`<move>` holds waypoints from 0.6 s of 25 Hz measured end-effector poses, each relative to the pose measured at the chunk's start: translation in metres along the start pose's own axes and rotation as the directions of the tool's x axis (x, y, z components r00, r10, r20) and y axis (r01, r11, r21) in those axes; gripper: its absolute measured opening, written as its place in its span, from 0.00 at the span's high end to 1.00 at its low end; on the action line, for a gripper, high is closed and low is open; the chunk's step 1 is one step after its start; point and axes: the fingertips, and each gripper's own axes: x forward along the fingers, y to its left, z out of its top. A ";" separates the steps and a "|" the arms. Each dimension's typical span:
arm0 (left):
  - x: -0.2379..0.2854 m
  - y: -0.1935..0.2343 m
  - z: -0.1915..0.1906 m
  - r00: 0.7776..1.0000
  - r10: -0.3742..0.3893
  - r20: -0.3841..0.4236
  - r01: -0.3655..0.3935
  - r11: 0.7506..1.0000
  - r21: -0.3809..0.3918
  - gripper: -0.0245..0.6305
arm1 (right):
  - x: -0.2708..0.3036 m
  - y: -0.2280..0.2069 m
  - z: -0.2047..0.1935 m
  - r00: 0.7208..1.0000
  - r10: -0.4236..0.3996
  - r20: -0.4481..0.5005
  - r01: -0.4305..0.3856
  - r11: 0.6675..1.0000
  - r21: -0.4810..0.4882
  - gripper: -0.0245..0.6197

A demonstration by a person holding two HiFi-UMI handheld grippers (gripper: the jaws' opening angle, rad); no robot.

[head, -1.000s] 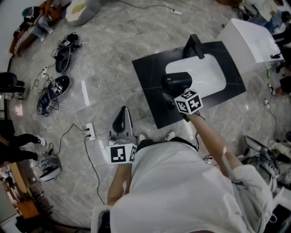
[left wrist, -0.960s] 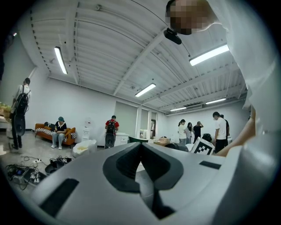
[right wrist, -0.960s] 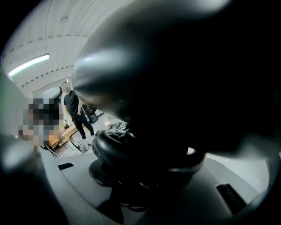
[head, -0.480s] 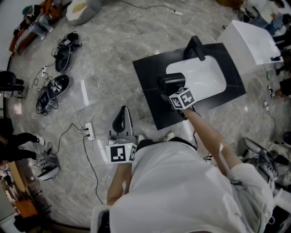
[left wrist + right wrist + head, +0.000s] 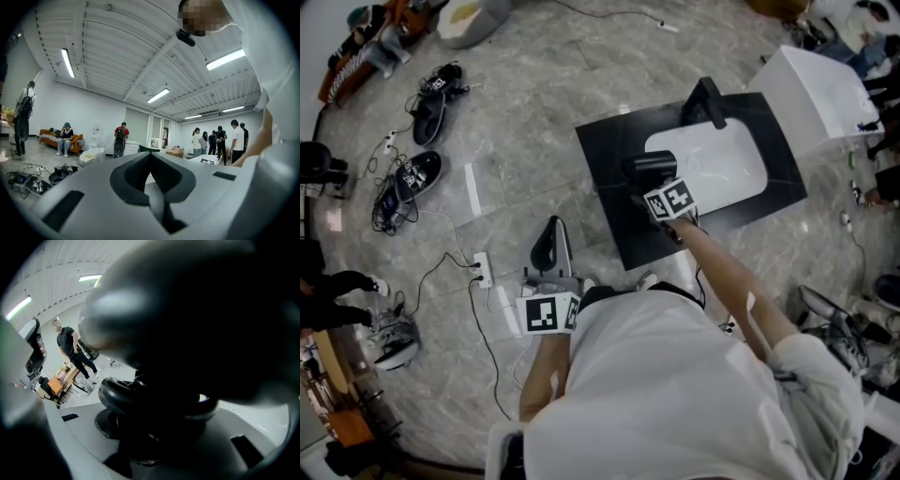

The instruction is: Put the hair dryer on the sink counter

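A black hair dryer hangs over the left part of the black sink counter, beside the white basin. My right gripper is shut on its handle, and its marker cube hides the grip from above. In the right gripper view the dryer's dark body fills most of the frame, held between the jaws. I cannot tell whether the dryer touches the counter. My left gripper stays low over the floor near my body. Seen in its own view, the left gripper is shut with nothing in it.
A black faucet stands at the basin's far side. A white box sits right of the counter. Shoes and a power strip with cables lie on the marble floor to the left. Several people stand in the room.
My right gripper has carried the hair dryer a little left and farther over the counter. The left gripper has hardly moved.
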 end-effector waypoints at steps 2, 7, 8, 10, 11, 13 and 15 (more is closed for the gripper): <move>0.001 0.003 0.001 1.000 0.002 -0.002 -0.002 1.000 -0.002 0.96 | 0.003 -0.001 0.002 1.000 -0.004 -0.007 0.004 1.000 0.007 0.66; 0.005 0.007 -0.001 1.000 0.001 -0.011 -0.001 1.000 -0.008 0.96 | 0.010 -0.005 0.007 1.000 -0.015 -0.023 0.016 1.000 0.014 0.66; 0.006 0.008 -0.002 1.000 0.002 -0.014 -0.002 1.000 -0.010 0.96 | 0.011 -0.006 0.007 1.000 -0.018 -0.022 0.018 1.000 0.017 0.66; 0.006 0.010 -0.004 1.000 0.006 -0.020 -0.006 1.000 -0.012 0.96 | 0.013 -0.007 0.007 1.000 -0.020 -0.017 0.021 0.999 0.027 0.66; 0.006 0.011 -0.004 1.000 0.008 -0.022 -0.008 1.000 -0.013 0.96 | 0.015 -0.008 0.007 1.000 -0.021 -0.016 0.022 0.999 0.031 0.66; 0.007 0.013 -0.005 1.000 0.012 -0.025 -0.013 1.000 -0.014 0.96 | 0.018 -0.009 0.008 0.999 -0.026 -0.019 0.027 0.999 0.034 0.66; 0.007 0.014 -0.006 0.999 0.016 -0.028 -0.016 1.000 -0.014 0.96 | 0.021 -0.010 0.008 0.999 -0.031 -0.023 0.032 0.999 0.034 0.66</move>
